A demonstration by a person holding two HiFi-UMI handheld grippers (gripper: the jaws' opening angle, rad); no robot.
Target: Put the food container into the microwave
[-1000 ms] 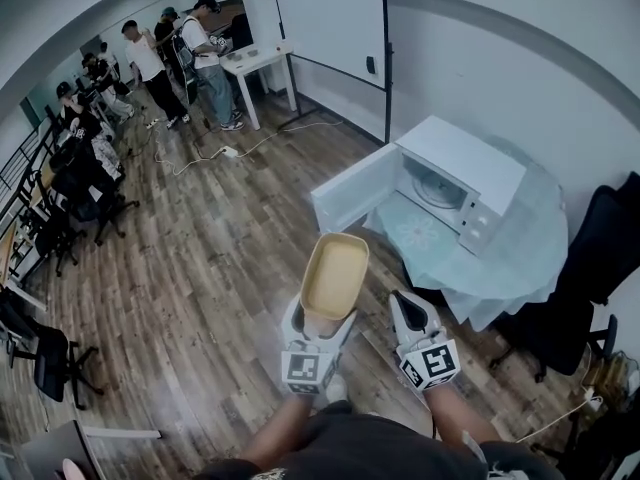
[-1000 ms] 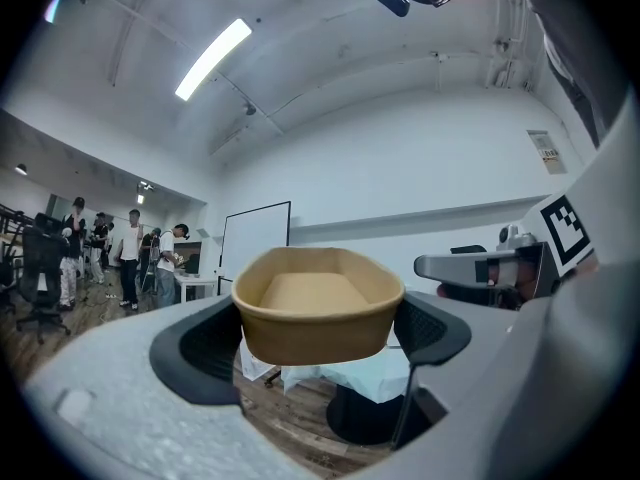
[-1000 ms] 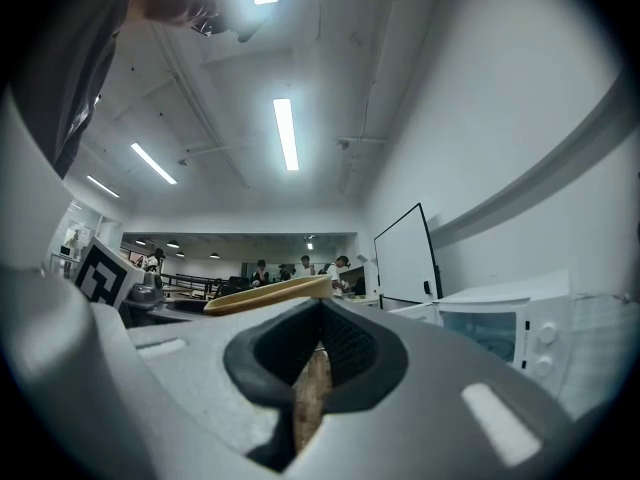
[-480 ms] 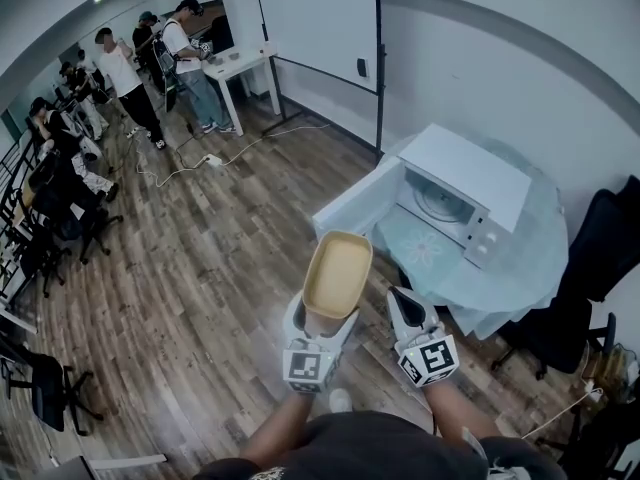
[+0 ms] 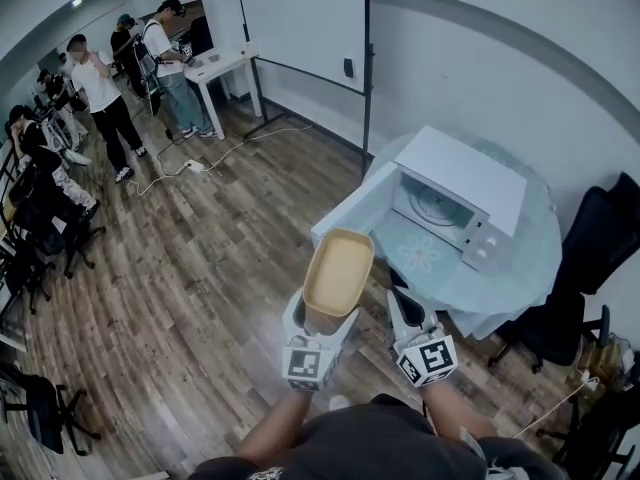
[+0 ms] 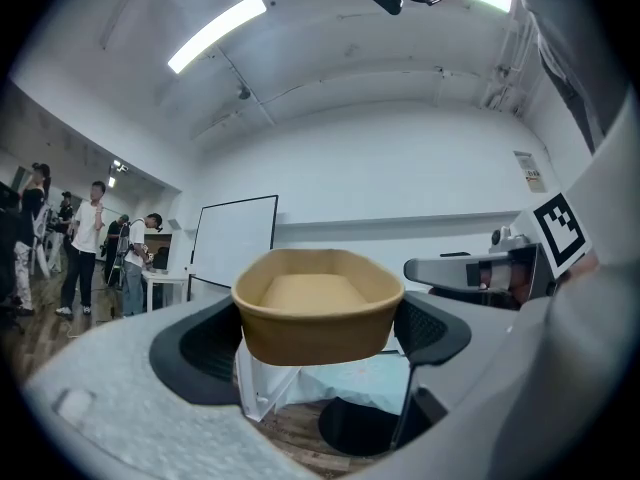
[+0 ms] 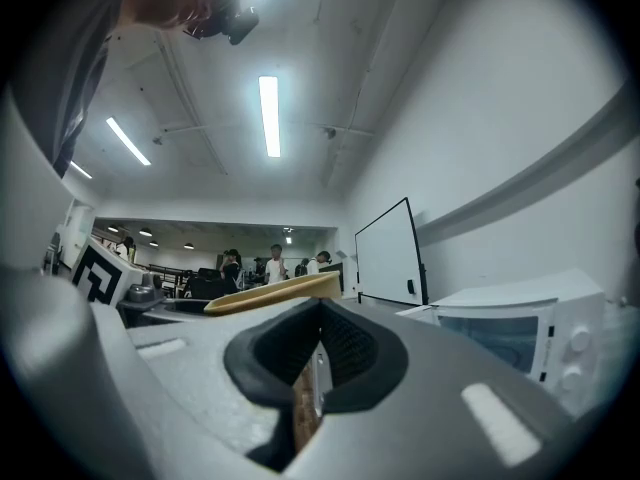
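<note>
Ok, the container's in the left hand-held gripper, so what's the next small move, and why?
Probably carry the container forward and right toward the microwave. Its door stands open, the cavity looks empty, and the left hand-held gripper is shut on the container, which hangs over the floor short of the opening.

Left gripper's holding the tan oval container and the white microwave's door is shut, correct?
Not quite: the door of the white microwave stands open, swung out to the side, as the head view shows. The left gripper does hold the tan oval container.
</note>
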